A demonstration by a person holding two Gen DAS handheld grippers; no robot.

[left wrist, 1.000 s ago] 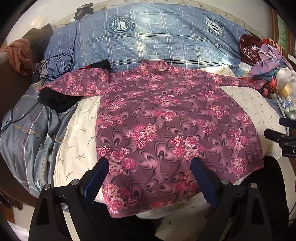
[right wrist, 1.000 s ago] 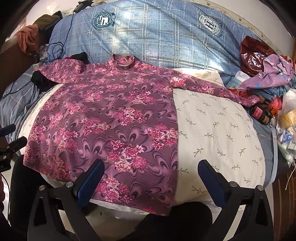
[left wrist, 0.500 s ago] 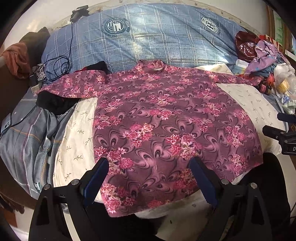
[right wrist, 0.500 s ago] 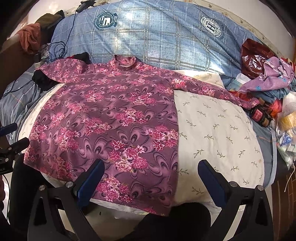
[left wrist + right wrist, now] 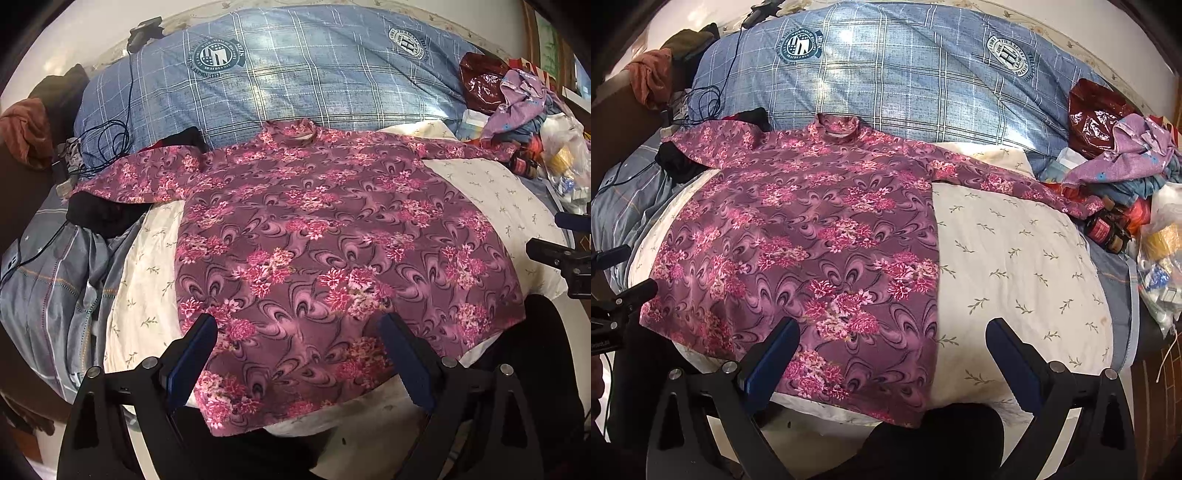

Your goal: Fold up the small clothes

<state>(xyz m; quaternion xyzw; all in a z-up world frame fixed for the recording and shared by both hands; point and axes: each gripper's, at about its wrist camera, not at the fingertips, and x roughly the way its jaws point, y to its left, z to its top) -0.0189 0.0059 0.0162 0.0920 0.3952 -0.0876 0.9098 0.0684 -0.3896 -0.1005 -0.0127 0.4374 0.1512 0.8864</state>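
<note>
Round crests with "HL" are printed on the blue quilt; the floral shirt is spread flat; left gripper and right gripper are held wide open, empty.

A purple floral shirt lies spread flat on a cream leaf-print sheet, collar toward a blue plaid pillow. The right tool hovers wide apart over the hem.
</note>
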